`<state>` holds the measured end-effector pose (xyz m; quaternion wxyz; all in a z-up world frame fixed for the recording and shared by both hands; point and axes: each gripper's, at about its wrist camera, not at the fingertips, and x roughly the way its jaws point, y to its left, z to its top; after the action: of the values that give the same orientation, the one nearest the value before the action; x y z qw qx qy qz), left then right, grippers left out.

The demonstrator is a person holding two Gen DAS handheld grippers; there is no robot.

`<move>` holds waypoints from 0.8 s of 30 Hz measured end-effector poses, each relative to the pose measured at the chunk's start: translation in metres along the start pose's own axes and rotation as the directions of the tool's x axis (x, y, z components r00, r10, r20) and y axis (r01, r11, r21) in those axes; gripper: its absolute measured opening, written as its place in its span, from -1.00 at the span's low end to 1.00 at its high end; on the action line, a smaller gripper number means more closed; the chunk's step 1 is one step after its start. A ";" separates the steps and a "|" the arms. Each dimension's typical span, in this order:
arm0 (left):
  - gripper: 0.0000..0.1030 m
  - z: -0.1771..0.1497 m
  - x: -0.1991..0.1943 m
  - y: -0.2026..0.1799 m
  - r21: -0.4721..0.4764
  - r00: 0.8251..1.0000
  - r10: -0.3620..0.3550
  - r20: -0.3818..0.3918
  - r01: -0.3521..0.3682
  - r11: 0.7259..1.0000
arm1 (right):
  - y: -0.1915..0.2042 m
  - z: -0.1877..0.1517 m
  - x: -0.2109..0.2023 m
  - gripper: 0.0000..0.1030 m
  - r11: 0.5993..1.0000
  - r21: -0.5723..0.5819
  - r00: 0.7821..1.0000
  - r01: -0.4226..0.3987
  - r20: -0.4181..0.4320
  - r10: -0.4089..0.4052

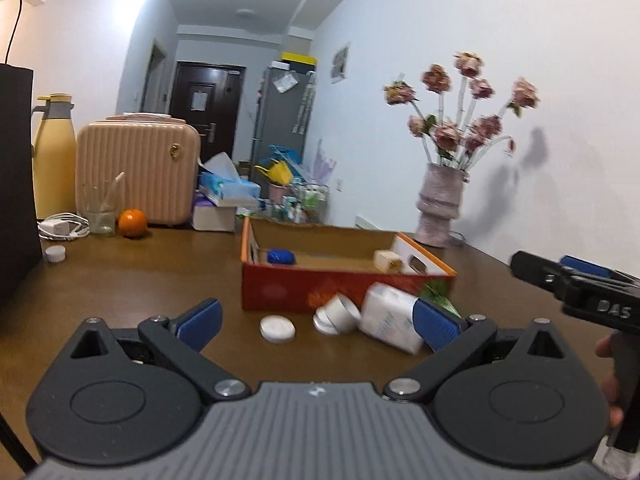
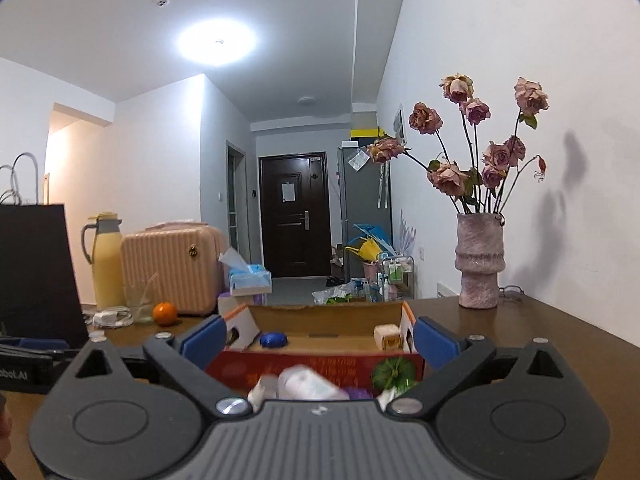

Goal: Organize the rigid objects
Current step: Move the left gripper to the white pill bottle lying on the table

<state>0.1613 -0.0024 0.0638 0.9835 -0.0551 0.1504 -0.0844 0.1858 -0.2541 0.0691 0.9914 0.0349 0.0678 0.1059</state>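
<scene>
Glossy wooden table (image 1: 160,280), matt cardboard box (image 1: 280,286), rough-textured vase (image 2: 478,264)

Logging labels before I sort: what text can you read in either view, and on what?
"DAS": on the black right tool, seen from the left wrist.
"obot.AI", start cut off: on the black left tool's body, seen from the right wrist.
Red cardboard box front print: blurred, unreadable.
White rectangular packet: print unreadable.

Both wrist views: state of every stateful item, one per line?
left gripper: open, empty
right gripper: open, empty
red box: open-topped, partly filled
white jar: tipped over, lid off
white lid: flat on table
drinking glass: upright
</scene>
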 end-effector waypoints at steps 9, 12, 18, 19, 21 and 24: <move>1.00 -0.044 -0.034 -0.006 0.008 0.997 -0.041 -0.072 0.042 0.999 | 0.016 -0.042 -0.049 0.96 0.998 -0.048 0.997 0.033 -0.069 -0.036; 1.00 -0.047 -0.026 -0.009 0.010 0.995 -0.025 -0.097 0.026 1.000 | 0.015 -0.051 -0.056 0.96 0.997 -0.074 0.994 0.037 -0.097 -0.044; 1.00 -0.049 -0.016 -0.012 0.010 0.992 -0.017 -0.127 0.018 1.000 | 0.003 -0.060 -0.056 0.96 0.997 -0.035 0.989 0.069 -0.126 -0.073; 1.00 -0.049 -0.014 -0.012 0.011 0.991 -0.014 -0.132 0.015 1.000 | 0.001 -0.060 -0.055 0.96 0.997 -0.031 0.989 0.070 -0.127 -0.073; 1.00 -0.051 -0.009 -0.012 0.004 0.990 -0.010 -0.144 0.010 1.000 | -0.001 -0.061 -0.053 0.96 0.997 -0.032 0.988 0.069 -0.134 -0.073; 1.00 -0.053 0.001 -0.012 -0.001 0.986 -0.006 -0.164 0.006 1.000 | -0.006 -0.062 -0.050 0.96 0.998 -0.030 0.988 0.062 -0.141 -0.066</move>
<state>0.1441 -0.0189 0.0147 0.9675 -0.0489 0.2306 -0.0916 0.1297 -0.2672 0.0134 0.9874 0.0122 0.1379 0.0772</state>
